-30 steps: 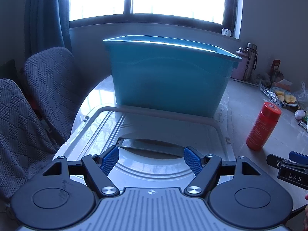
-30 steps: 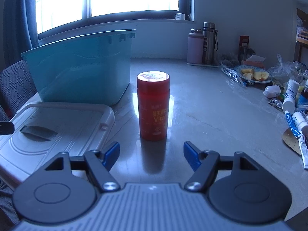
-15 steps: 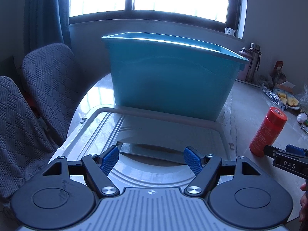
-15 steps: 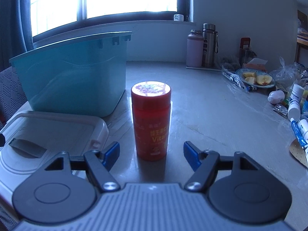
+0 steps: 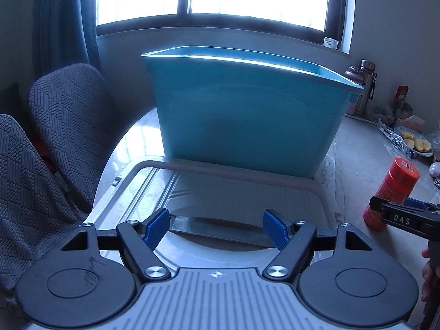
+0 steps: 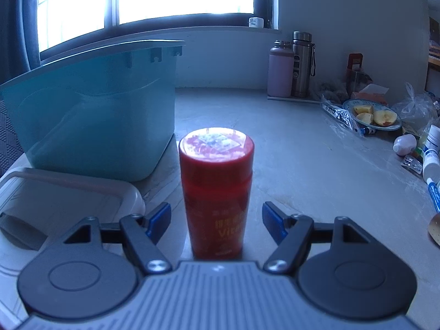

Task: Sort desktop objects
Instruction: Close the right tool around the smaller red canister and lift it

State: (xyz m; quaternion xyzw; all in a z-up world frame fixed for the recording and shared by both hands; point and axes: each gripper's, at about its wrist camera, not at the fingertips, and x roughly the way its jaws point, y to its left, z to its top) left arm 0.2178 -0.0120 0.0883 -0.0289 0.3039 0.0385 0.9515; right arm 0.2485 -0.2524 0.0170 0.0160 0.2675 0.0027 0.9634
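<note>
Two tools, both spread wide and empty: right tool [image 6: 216, 220] straddles the upright red bottle [image 6: 216, 189] on the surface [image 6: 316, 181], ready to pinch; left tool [image 5: 216, 227] hovers above the bin lid [image 5: 236, 192], beside the blue bin [image 5: 247, 115].

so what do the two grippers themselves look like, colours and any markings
Both match: the left gripper and right gripper have black angular linkage arms with silver screws, blue ribbed pads on the fingers, round black discs either side and a grey ribbed body. Seen from the left wrist view, the right gripper's black side carries white letters "DAS". No cables or sleeves visible.
</note>
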